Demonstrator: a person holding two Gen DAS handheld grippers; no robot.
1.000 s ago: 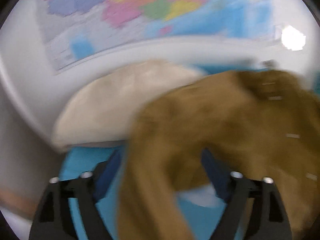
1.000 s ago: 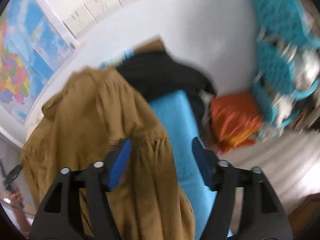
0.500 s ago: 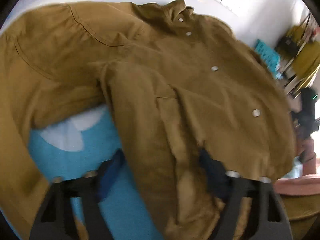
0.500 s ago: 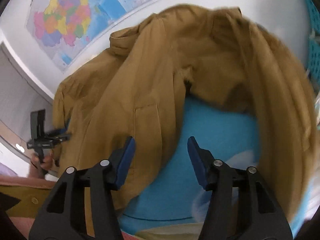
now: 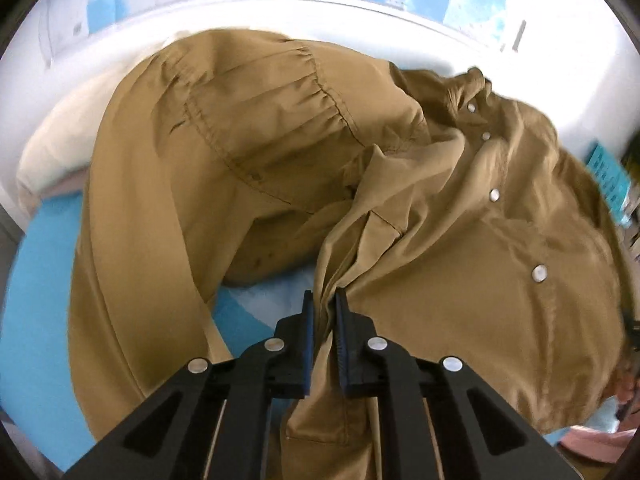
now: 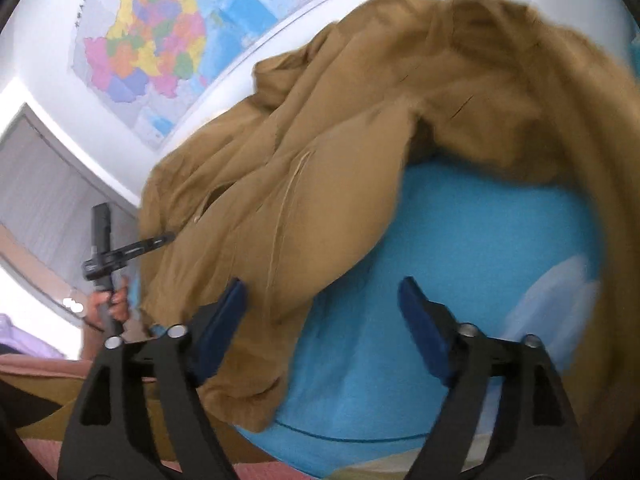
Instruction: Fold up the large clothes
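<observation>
Item: tan shirt [image 5: 460, 216], spread on the blue bed cover [image 6: 460, 248]; left tongs [image 5: 322, 300], agape a second ago, now closing on a bunched fold, right tongs [image 6: 320, 300] opening, nothing gripped — first fold begins.

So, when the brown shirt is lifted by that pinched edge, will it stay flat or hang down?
The brown shirt will probably hang down limp: it already lies in soft folds. The left tongs are closing on a bunched edge, so the rest likely trails and drags on the blue sheet. It looks light.
</observation>
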